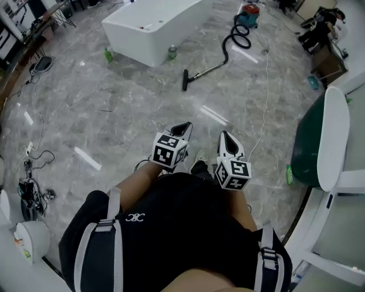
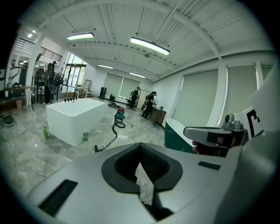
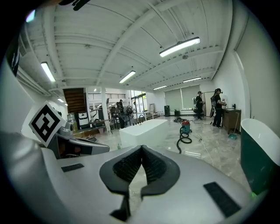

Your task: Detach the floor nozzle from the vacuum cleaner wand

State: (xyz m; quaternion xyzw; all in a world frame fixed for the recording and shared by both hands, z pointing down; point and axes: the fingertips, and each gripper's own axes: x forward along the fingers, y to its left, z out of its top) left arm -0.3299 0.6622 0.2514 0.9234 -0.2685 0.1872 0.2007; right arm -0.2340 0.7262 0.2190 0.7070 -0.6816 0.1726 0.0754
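Hovering before the person, the left gripper (image 1: 183, 128) and right gripper (image 1: 224, 136) both had jaws together, empty. The nozzle (image 1: 185, 80) lay on the floor (image 1: 114, 108) well ahead, near the tub's (image 1: 149, 25) corner, on the wand (image 1: 209, 70); their joint was too small to make out.

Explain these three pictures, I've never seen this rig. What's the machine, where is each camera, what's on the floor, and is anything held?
There is no robot here: a person holds a two-jaw gripper in each hand. The head view looks down from the person's head at the left gripper and the right gripper, each carrying a marker cube. The other two views ride on the grippers and look along their jaws. Both pairs of jaws are shut with nothing between them.

Farther off on the marble floor stands the vacuum cleaner. Its hose leads to the wand, which has the floor nozzle on its end. Beside it is a white tub, with a green bottle and a can standing next to it.
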